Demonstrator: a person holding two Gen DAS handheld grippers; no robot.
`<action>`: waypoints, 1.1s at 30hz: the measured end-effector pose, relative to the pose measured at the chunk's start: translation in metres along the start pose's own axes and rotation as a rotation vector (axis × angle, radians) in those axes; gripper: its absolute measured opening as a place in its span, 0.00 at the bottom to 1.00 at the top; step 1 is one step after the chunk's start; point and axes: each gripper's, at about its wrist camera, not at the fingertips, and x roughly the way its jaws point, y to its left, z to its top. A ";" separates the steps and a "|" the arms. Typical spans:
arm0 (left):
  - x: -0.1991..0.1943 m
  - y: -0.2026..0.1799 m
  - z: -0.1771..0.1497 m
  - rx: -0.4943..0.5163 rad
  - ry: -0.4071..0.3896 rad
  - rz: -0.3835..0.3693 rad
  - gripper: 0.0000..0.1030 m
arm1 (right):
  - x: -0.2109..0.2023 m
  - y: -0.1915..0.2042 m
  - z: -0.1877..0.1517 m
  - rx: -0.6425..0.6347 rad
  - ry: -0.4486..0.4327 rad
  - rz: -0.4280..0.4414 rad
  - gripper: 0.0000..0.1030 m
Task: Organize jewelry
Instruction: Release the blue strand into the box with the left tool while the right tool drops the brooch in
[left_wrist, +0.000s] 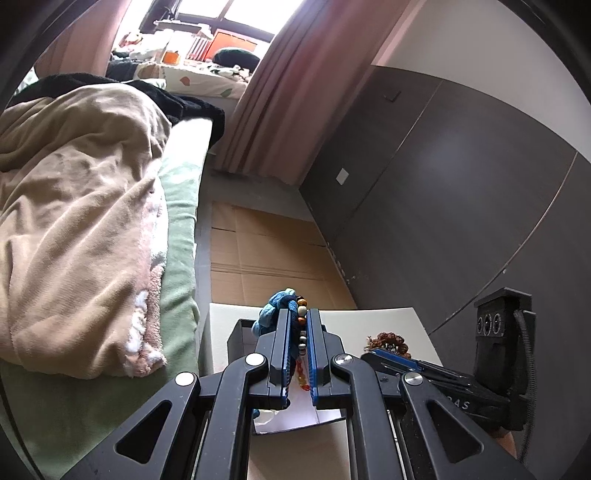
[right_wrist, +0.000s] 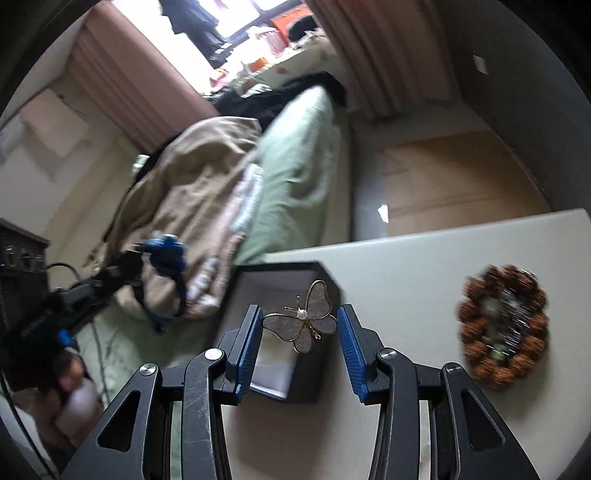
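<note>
On the far left lies the bed (left_wrist: 177, 206) with its tan blanket (left_wrist: 74, 206). My left gripper (left_wrist: 298, 325) is clamped on a beaded bracelet (left_wrist: 301, 314) bunched with blue fabric (left_wrist: 271, 308), held above the open black box (right_wrist: 280, 295) at the worktop's (right_wrist: 424, 266) left edge. My right gripper (right_wrist: 300, 325) has its jaws parted around a gold-rimmed butterfly brooch (right_wrist: 301, 321) over the same box; whether the pads (right_wrist: 251, 332) actually touch its wing tips I cannot tell. Farther right, a ring of brown beads (right_wrist: 502, 325) rests on the worktop, well apart from the box.
</note>
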 end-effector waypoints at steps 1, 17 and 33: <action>0.000 0.000 0.000 -0.001 0.000 0.000 0.07 | 0.002 0.004 0.000 -0.001 -0.001 0.023 0.41; 0.025 -0.015 -0.007 0.023 0.064 -0.020 0.07 | -0.024 -0.020 0.005 0.075 -0.017 0.041 0.67; 0.078 -0.024 -0.030 0.045 0.260 0.032 0.09 | -0.074 -0.068 0.004 0.123 -0.049 -0.104 1.00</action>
